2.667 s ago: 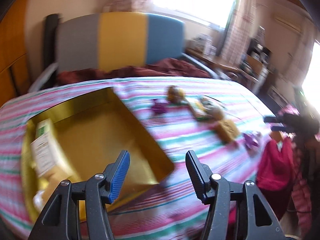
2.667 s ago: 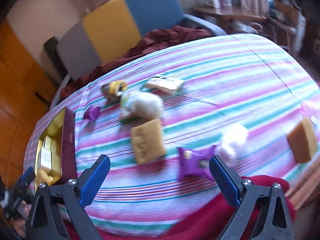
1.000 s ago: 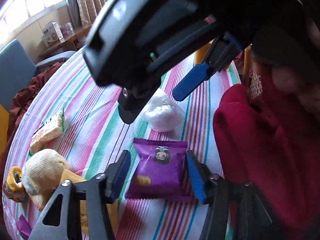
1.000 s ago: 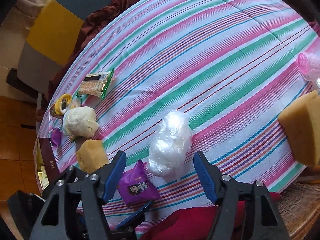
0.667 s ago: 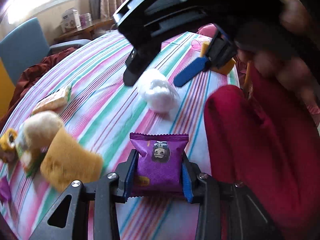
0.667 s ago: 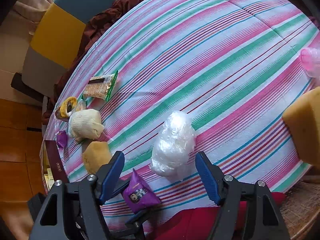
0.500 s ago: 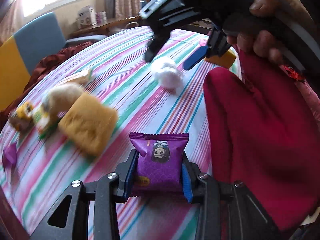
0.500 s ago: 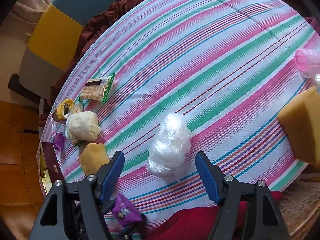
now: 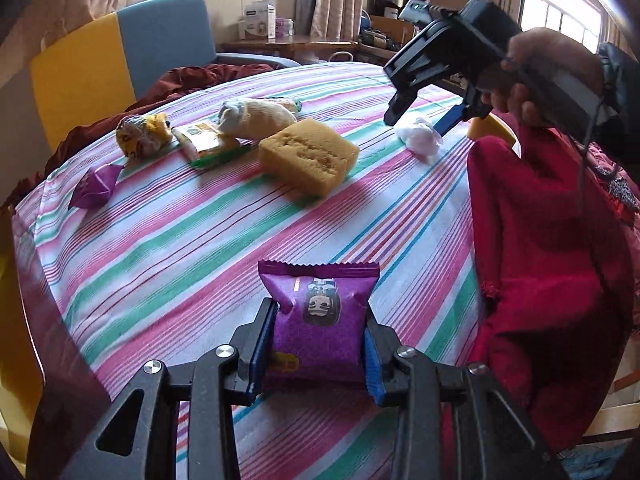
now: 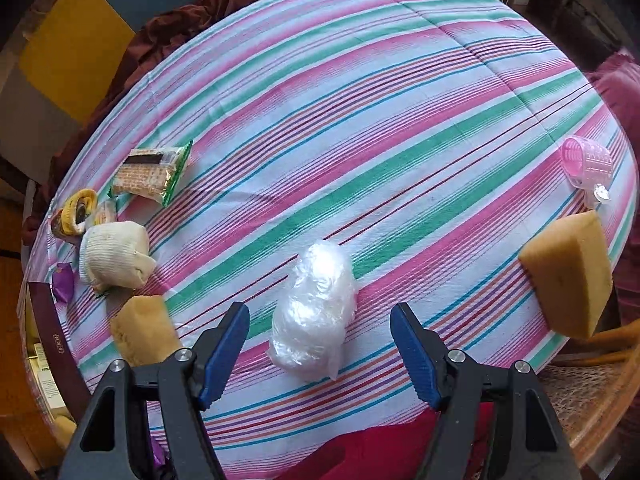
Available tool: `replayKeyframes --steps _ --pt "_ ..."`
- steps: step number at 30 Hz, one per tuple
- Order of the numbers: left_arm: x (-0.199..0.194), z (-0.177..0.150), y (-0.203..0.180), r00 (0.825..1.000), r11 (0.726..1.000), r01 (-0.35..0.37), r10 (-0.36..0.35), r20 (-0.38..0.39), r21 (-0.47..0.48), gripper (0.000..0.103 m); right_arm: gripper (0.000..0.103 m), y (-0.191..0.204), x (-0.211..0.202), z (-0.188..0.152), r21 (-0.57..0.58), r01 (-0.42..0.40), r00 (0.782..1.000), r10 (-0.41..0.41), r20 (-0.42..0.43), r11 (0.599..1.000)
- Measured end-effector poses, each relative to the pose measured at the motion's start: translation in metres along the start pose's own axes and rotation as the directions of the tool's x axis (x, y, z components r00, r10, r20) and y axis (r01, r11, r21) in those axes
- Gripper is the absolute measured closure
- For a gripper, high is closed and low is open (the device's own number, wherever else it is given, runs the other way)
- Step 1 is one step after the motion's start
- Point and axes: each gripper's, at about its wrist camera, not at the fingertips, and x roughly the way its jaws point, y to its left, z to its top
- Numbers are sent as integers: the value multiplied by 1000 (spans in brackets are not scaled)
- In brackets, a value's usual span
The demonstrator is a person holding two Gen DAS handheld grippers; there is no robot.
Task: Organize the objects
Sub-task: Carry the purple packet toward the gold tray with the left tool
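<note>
A purple snack packet [image 9: 316, 292] sits between the blue pads of my left gripper [image 9: 318, 316], which is shut on it and holds it above the striped tablecloth [image 9: 180, 264]. A crumpled clear plastic bag [image 10: 316, 280] lies on the cloth near the front edge. My right gripper [image 10: 320, 314] hangs over the bag and points steeply down. Its jaws are closing a little and stand apart on either side of the bag without touching it. The left wrist view also shows the right gripper [image 9: 422, 120] in a person's hand, over the plastic bag [image 9: 420, 138].
On the cloth lie a yellow sponge [image 9: 308, 152], a second sponge [image 10: 568, 272] at the right edge, a pink roller [image 10: 586, 164], a cracker pack [image 10: 150, 172], a cream sock bundle [image 10: 114, 256] and a small purple packet [image 9: 94, 188]. A dark box [image 10: 52, 344] stands far left. A red garment [image 9: 540, 240] hangs at the near edge.
My left gripper closed on the purple packet, lifted it and carried it sideways along the table, away from the plastic bag. The right gripper stayed over the plastic bag, shifting only slightly.
</note>
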Motion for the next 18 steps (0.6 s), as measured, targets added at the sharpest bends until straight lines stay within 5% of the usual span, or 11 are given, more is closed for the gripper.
replayKeyframes --steps 2,3,9,14,18 --pt "-1 -2 0 1000 1000 1 -1 9 -11 65 46 8 12 4 -30 60 998 -60 -8 998" --pt "-4 -6 -2 1000 1000 1 -1 15 -16 65 67 11 15 5 -33 101 995 -101 -9 994" --pt "-4 -9 12 999 999 19 -17 39 -46 65 68 15 3 4 -42 23 997 -20 76 999" --pt "-6 -9 14 999 998 11 -9 34 -66 66 68 1 -23 -3 0 -104 973 102 208 995" --pt "-13 -9 17 999 996 2 2 35 -91 66 68 4 -22 -3 -14 -114 973 114 201 993"
